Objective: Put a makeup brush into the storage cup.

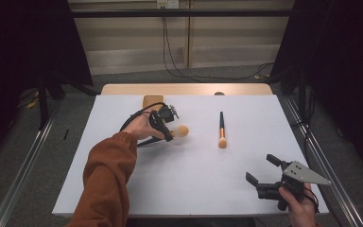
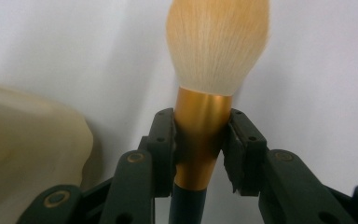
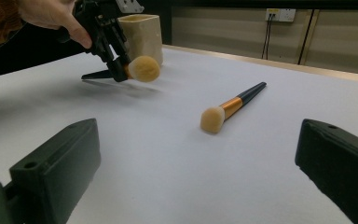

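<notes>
- Brush work is in hand: a fluffy make-up brush (image 2: 200, 116) is held by the left tongs (image 2: 199, 140), which are clamped on its gold collar just under the soft head.
- In the high view this brush (image 1: 179, 131) is seen lifted a little off the white table (image 1: 170, 189), just in front of a cream cup (image 1: 152, 101) at the far left side.
- The brush is likely meant to be stood in the cup, but this is only a guess from how things lie.
- To do it well, the brush should be kept tight in the grip, so that it is not dropped or tipped.
- The dark handle end should be turned down and lined up over the mouth of the cup before it is lowered.
- It should be let go only when the handle is well inside, and the cup should not be bumped.
- The right tongs (image 1: 263, 171) are held wide apart near the front right corner, and nothing is between them.
- Two brushes are counted: the held one, and a thinner brush (image 1: 221, 130) lying flat in the middle of the table, well apart from both tongs.
- One cup is counted, and two tongs.
</notes>
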`<move>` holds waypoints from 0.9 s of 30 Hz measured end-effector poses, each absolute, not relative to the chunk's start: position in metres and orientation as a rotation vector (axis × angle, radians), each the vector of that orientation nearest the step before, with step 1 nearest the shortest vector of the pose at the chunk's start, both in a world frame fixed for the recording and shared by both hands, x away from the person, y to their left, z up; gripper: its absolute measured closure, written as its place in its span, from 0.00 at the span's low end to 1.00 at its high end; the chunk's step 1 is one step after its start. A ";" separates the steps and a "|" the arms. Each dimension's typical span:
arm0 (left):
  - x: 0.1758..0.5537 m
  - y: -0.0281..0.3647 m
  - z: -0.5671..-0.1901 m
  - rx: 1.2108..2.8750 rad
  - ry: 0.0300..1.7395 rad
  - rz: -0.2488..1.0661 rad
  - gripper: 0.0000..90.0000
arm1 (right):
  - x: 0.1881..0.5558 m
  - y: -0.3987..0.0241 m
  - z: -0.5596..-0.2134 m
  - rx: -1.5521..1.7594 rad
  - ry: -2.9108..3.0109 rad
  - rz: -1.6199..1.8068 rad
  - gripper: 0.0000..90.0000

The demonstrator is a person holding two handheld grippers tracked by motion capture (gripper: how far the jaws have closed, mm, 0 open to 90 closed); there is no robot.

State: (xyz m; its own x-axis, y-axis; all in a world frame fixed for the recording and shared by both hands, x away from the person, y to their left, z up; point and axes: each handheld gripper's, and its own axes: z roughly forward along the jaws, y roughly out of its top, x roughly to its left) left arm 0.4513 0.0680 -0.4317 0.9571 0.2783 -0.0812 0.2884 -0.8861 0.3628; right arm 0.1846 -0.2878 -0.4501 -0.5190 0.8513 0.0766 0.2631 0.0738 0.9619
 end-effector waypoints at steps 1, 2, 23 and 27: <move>0.451 0.070 -0.430 2.715 0.409 -0.052 0.74 | 0.185 -0.288 -0.450 1.104 1.834 1.465 0.00; 0.450 0.072 -0.428 2.694 0.422 -0.053 0.74 | 0.185 -0.288 -0.450 1.105 1.834 1.464 0.00; 0.431 0.110 -0.409 2.289 0.562 0.017 0.74 | 0.184 -0.288 -0.450 1.109 1.825 1.454 0.00; 0.432 0.117 -0.411 2.213 0.612 0.033 0.74 | 0.184 -0.289 -0.450 1.115 1.817 1.454 0.00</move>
State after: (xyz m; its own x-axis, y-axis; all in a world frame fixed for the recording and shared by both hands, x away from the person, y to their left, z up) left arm 0.4323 0.1174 -0.4107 0.8815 0.4379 -0.1766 0.4166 -0.5451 0.7276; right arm 0.1838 -0.2890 -0.4500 -0.5017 0.8618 0.0747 0.2622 0.0692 0.9625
